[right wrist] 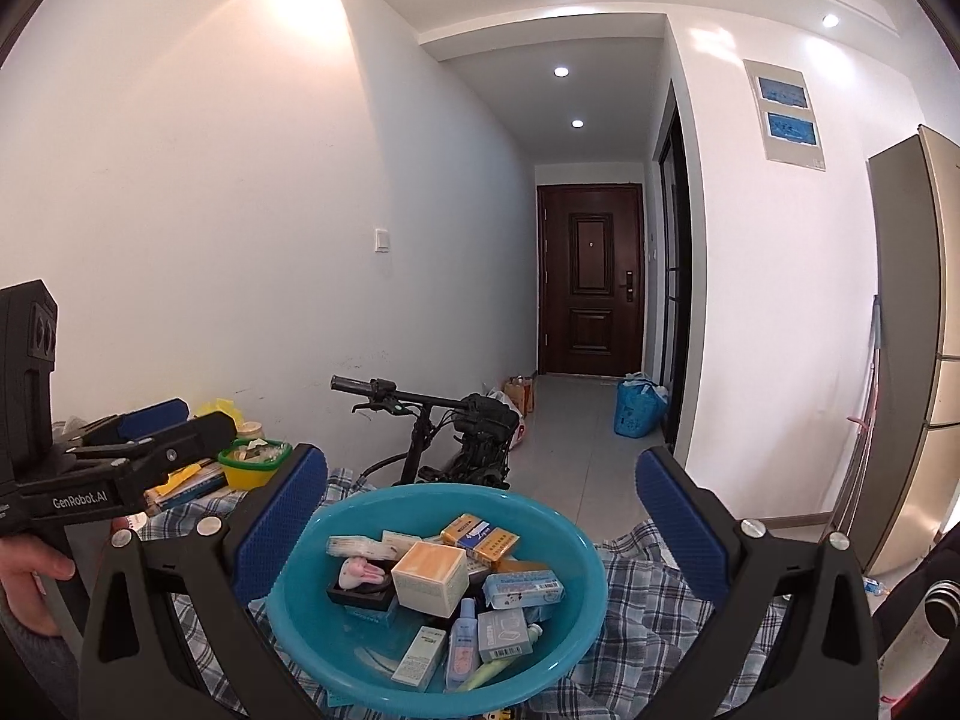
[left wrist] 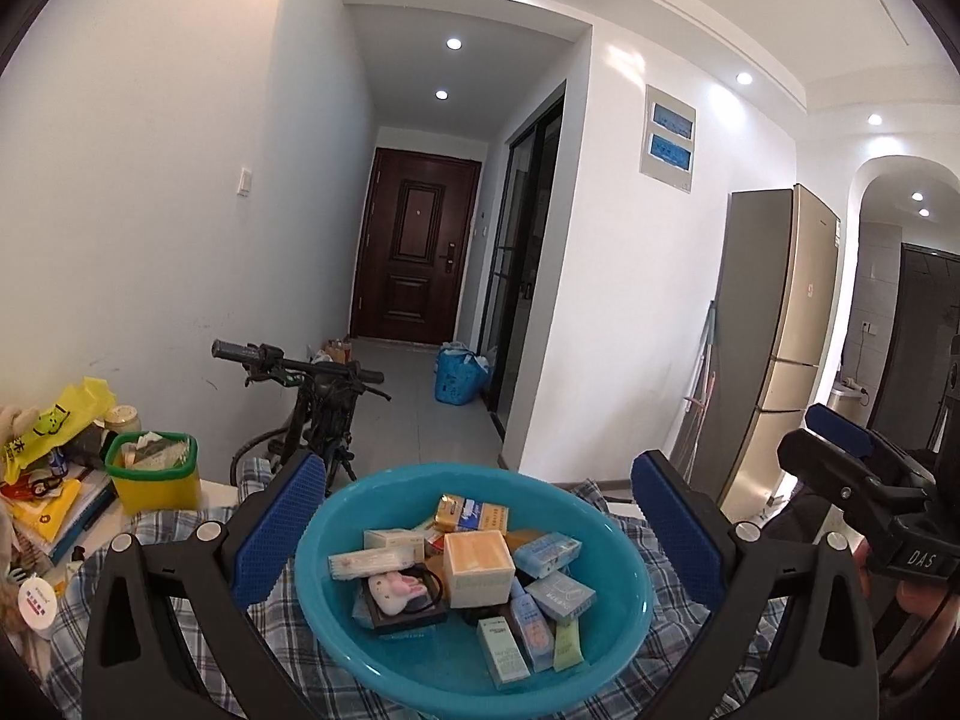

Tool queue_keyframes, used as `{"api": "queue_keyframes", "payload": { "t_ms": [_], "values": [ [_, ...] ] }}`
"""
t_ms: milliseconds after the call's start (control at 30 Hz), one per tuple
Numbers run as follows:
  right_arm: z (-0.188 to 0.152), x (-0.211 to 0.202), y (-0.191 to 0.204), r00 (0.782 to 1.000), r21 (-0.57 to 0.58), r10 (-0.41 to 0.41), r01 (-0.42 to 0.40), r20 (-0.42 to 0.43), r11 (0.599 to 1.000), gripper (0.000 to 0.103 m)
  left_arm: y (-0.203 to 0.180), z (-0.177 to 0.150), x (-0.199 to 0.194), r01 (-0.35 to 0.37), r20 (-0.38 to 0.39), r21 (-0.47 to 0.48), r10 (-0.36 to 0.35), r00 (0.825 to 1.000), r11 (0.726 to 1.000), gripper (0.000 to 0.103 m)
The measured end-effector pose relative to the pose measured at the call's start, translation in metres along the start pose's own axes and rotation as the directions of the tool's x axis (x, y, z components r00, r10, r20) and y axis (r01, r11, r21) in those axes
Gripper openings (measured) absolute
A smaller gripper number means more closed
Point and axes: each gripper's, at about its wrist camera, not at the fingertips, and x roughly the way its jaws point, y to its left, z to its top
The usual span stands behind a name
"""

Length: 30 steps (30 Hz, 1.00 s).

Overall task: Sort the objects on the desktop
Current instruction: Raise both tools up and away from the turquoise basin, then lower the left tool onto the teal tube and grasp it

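A teal basin point(left wrist: 336, 618) sits on a plaid cloth point(left wrist: 120, 630), full of small boxes point(left wrist: 479, 558) and tubes. The left gripper point(left wrist: 474, 534) hangs above the basin, jaws spread wide, holding nothing. The right gripper point(right wrist: 477, 531) hovers over the basin too, jaws spread, empty. Left of the basin stands a yellow bin point(left wrist: 157, 477); behind it, a bike point(left wrist: 318, 396).

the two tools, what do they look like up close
Both the left tool and right tool have black frames, silver bolts and blue textured fingers. White lettering reads GenRobot.AI on the left and DAS on the right.
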Motion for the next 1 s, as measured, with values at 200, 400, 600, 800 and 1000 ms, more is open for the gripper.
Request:
{"api": "queue_keyframes", "payload": {
  "t_ms": [200,400,600,800,1000],
  "values": [
    [-0.015,-0.006,0.004,0.999,-0.021,0.012,-0.013,-0.051,1.000,0.103,-0.009,-0.018,-0.009,-0.012,-0.033,0.051,0.014,0.999,0.999,0.103],
    [-0.032,-0.015,0.005,0.997,-0.003,0.041,-0.042,-0.072,0.999,0.103,-0.001,-0.046,-0.018,-0.036,-0.039,0.009,0.036,0.999,0.999,0.103],
    [-0.059,-0.014,0.005,0.990,-0.021,0.023,-0.026,-0.139,0.999,0.103,0.001,-0.068,-0.017,-0.066,-0.081,0.055,0.070,0.994,0.996,0.103],
    [-0.092,-0.008,0.008,0.972,-0.040,0.031,-0.041,-0.232,0.998,0.102,-0.001,-0.101,-0.005,-0.060,-0.186,0.090,0.076,0.980,0.994,0.103],
    [-0.124,0.000,0.006,0.946,-0.028,0.040,-0.051,-0.321,0.998,0.102,0.004,-0.152,0.015,-0.046,-0.353,0.094,0.077,0.933,0.994,0.103]
  ]
}}
